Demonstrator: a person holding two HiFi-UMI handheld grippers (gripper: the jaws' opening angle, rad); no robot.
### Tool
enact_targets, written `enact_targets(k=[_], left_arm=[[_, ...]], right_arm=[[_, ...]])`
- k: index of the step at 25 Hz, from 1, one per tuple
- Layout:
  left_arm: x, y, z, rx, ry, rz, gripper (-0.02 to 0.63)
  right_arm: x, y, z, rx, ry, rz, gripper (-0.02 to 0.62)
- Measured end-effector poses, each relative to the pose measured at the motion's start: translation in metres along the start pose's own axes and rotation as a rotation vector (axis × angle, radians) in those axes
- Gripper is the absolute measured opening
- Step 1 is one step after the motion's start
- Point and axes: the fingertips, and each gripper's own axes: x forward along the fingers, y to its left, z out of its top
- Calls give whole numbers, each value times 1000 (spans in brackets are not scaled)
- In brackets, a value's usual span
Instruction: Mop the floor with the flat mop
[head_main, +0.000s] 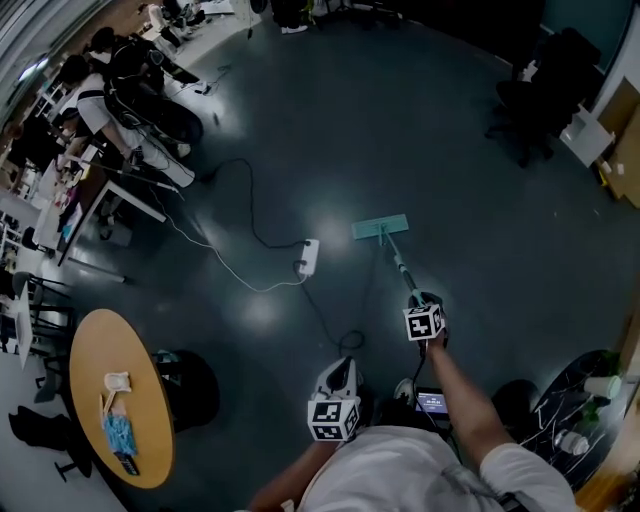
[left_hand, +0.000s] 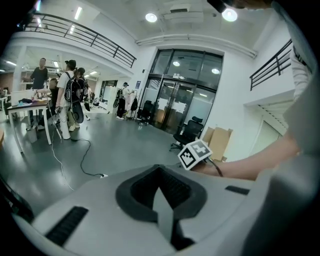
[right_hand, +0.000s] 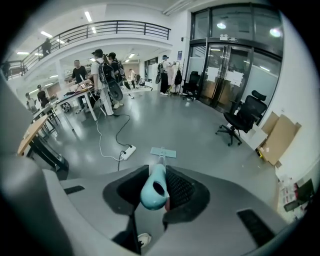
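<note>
The flat mop has a teal rectangular head (head_main: 380, 228) lying flat on the dark grey floor ahead of me. Its thin handle (head_main: 399, 265) slants back to my right gripper (head_main: 424, 318), which is shut on it. In the right gripper view the handle's teal end (right_hand: 154, 189) sticks out between the dark pads, and the mop head (right_hand: 163, 152) shows beyond. My left gripper (head_main: 336, 390) hangs low by my body, away from the mop, shut with nothing in it (left_hand: 161, 187). The right gripper's marker cube (left_hand: 194, 153) shows past it.
A white power strip (head_main: 309, 257) with trailing cables lies just left of the mop head. A round wooden table (head_main: 120, 395) stands at lower left. People and desks (head_main: 120, 90) fill the far left. An office chair (head_main: 530, 105) and cardboard boxes sit at the far right.
</note>
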Motion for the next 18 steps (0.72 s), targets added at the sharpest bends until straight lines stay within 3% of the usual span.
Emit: enact_targets(k=[6,10,18], left_arm=[[0,-13,19,24,-42,-35,5],[-4,-17,22,48,-59,-56,5],[3,-27,9,33,-32,-88,5]], right_arm=[[-116,4,-79,18,47,52,112],[-206,15,-93,-2,16,70,112],[-230,29,-93,1,-24,69,112]])
